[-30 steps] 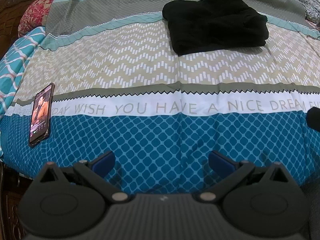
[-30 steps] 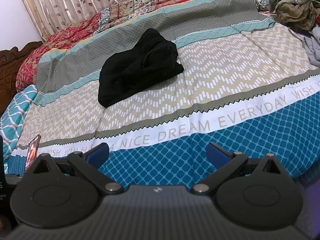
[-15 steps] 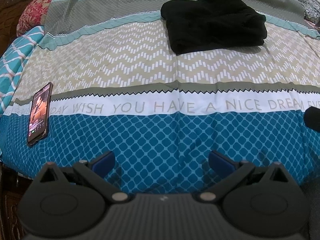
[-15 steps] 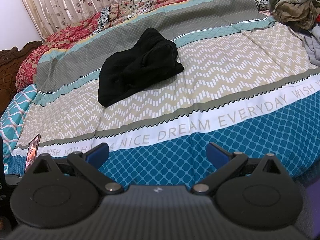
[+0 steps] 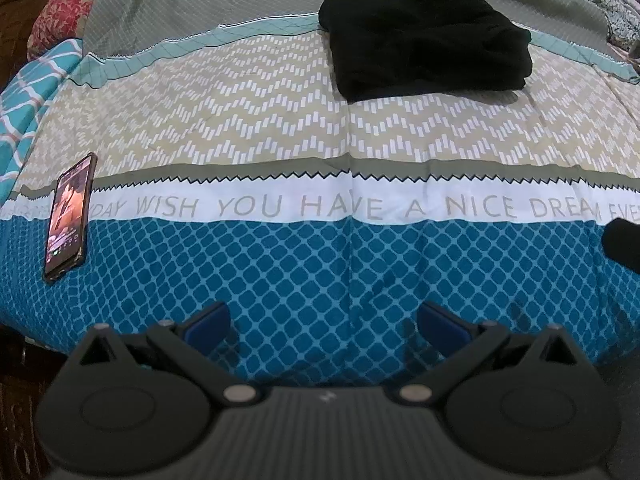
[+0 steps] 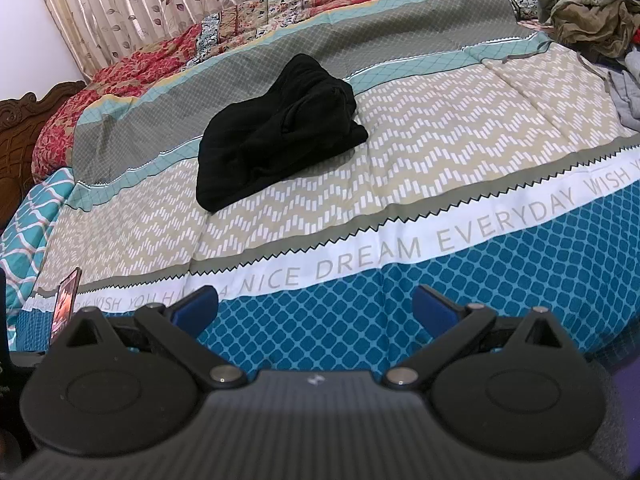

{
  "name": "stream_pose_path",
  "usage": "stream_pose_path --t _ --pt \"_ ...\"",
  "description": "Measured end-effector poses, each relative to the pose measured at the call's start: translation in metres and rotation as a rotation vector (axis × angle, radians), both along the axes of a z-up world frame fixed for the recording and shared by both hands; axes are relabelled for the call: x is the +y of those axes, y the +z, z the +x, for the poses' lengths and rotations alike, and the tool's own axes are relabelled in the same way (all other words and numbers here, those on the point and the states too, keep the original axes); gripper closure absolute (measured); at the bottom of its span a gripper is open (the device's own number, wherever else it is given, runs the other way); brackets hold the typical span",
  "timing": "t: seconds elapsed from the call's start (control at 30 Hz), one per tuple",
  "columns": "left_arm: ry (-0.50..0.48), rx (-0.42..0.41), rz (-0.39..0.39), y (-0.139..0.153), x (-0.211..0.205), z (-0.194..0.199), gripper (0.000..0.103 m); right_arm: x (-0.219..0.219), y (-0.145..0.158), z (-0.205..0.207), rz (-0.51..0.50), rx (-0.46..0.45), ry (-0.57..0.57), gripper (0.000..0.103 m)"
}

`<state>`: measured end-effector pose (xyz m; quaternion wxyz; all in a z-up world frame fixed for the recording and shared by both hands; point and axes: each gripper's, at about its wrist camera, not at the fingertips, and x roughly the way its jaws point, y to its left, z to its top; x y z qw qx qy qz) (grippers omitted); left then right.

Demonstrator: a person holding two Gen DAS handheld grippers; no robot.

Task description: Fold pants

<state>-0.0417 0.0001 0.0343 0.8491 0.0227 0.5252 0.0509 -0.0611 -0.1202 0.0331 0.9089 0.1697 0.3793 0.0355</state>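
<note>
Left gripper [image 5: 323, 322] nearer, clothes pile [image 6: 588, 4] right-view only

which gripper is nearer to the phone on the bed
Left. The left gripper hovers open over the blue quilt edge with the phone just up and to its left. The right gripper sits further along the bed; its view shows the phone only at the far left edge.

Both handheld tools looked alike. The left gripper [image 5: 323, 322] had a dark grey ribbed body with a small pale mark at its centre, two round black housings, angular black linkage arms fixed by silver screws, and blue fingertips [image 5: 208, 322]. The right gripper [image 6: 316, 308] showed the same ribbed shell, silver screws and blue pads [image 6: 432, 308].
</note>
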Motion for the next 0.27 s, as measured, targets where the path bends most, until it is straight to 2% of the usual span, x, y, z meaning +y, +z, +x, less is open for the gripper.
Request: stream_pose_path --t 0.27 --pt "-0.035 -0.055 -0.014 0.0084 -0.0053 -0.0037 0.000 -0.0004 -0.0003 0.0001 0.004 -0.007 0.002 0.000"
